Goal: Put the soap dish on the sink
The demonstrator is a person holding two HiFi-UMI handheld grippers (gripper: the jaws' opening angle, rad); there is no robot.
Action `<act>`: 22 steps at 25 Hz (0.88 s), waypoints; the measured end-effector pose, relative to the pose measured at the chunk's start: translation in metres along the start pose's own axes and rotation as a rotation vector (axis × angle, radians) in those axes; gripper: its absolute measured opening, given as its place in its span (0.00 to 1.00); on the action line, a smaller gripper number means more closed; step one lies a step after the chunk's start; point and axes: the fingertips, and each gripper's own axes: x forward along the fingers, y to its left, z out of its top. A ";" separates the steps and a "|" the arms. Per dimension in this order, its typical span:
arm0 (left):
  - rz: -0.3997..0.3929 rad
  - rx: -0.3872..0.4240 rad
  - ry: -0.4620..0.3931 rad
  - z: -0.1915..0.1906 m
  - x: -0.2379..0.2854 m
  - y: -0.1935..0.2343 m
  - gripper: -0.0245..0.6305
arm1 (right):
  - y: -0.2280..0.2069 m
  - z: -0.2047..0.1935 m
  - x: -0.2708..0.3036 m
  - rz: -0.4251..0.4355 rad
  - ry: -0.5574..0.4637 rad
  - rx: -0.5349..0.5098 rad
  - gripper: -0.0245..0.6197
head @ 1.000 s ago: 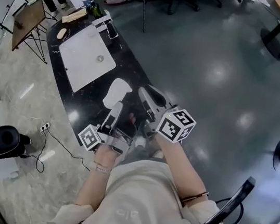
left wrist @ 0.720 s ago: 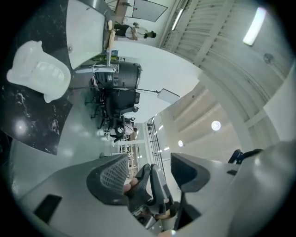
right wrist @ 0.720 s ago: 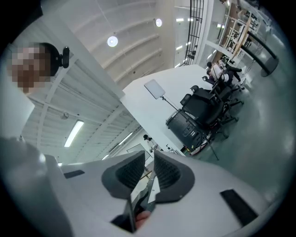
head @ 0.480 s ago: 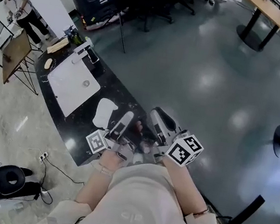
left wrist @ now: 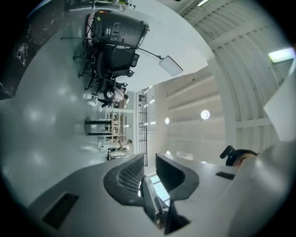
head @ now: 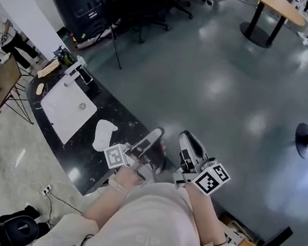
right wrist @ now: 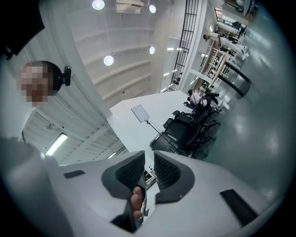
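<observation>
left gripper (head: 153, 134): empty, jaws closing, narrow gap
right gripper (head: 186, 137): empty, slim gap
soap dish (head: 104, 135): white piece on black counter (head: 81, 151), left of left gripper, which is nearer
sink (head: 63, 110): upper left, beyond dish

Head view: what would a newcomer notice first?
The black curved counter at left stands out, with its white square sink and a white soap dish lying beside it. At bottom middle, the left gripper and right gripper sit close to the person's body, both empty; the left's jaws are closing on nothing.
</observation>
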 end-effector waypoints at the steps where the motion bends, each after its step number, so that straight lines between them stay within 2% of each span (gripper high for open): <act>1: 0.001 -0.010 0.012 -0.004 0.004 0.001 0.16 | -0.002 0.004 -0.004 -0.008 -0.015 0.004 0.15; 6: 0.016 -0.040 0.076 -0.026 0.016 0.013 0.14 | -0.016 0.016 -0.030 -0.022 -0.099 0.072 0.15; 10: 0.018 -0.054 0.099 -0.041 0.023 0.018 0.13 | -0.021 0.020 -0.041 -0.008 -0.124 0.125 0.15; 22: 0.034 -0.087 0.113 -0.045 0.024 0.021 0.13 | -0.016 0.023 -0.040 -0.011 -0.112 0.091 0.15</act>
